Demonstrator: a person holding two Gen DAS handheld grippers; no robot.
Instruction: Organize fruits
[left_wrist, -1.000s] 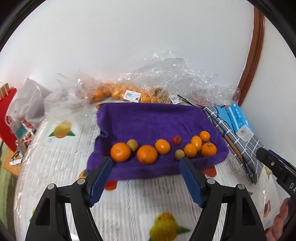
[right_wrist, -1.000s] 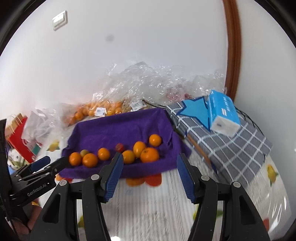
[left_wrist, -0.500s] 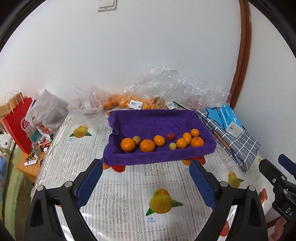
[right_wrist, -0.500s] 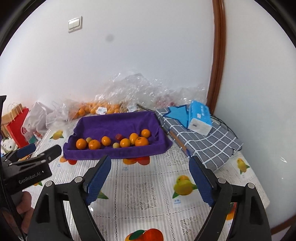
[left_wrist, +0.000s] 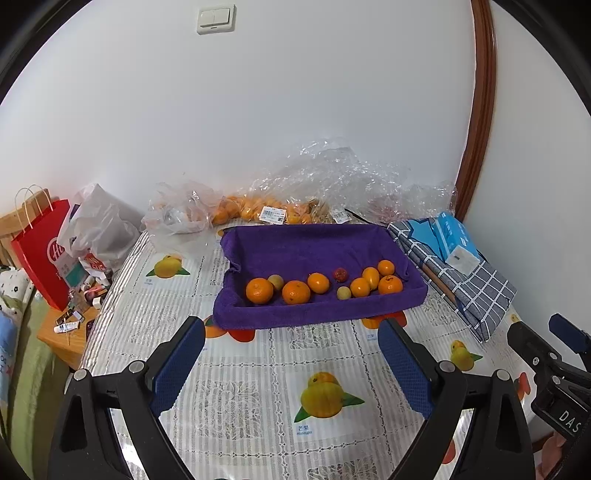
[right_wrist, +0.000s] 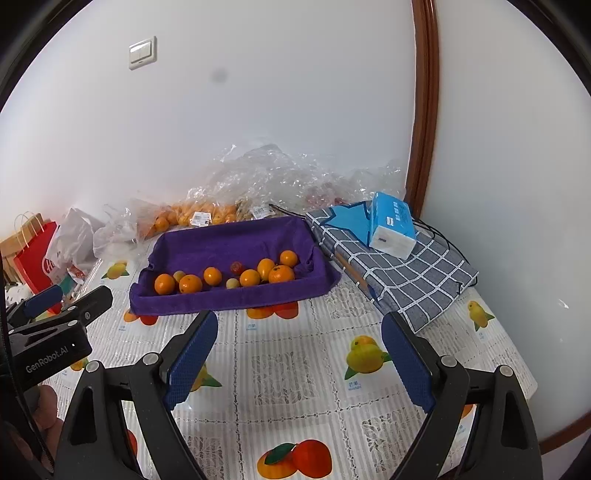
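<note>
A purple towel-lined tray (left_wrist: 317, 314) (right_wrist: 229, 301) sits on the table beyond both grippers. Several oranges lie in a row along its front, among them a large orange (left_wrist: 259, 290) (right_wrist: 164, 283) at the left end. A small red fruit (left_wrist: 340, 274) (right_wrist: 236, 266) and two pale yellow-green fruits (left_wrist: 344, 292) (right_wrist: 232, 283) lie among them. My left gripper (left_wrist: 290, 332) hangs open and empty over the tablecloth just short of the tray. My right gripper (right_wrist: 300, 321) is likewise open and empty, short of the tray's front right. Each gripper shows at the edge of the other's view.
Clear plastic bags of oranges (left_wrist: 258, 210) lie against the wall behind the tray. A tissue pack (right_wrist: 391, 229) rests on a folded checked cloth (right_wrist: 406, 280) at the right. A red paper bag (left_wrist: 40, 251) and a white bag (left_wrist: 96, 229) stand at the left table edge.
Both grippers have drawn back and upward from the tray, so the tray looks smaller and farther. Both pairs of jaws have spread wider. The fruits have not moved.
</note>
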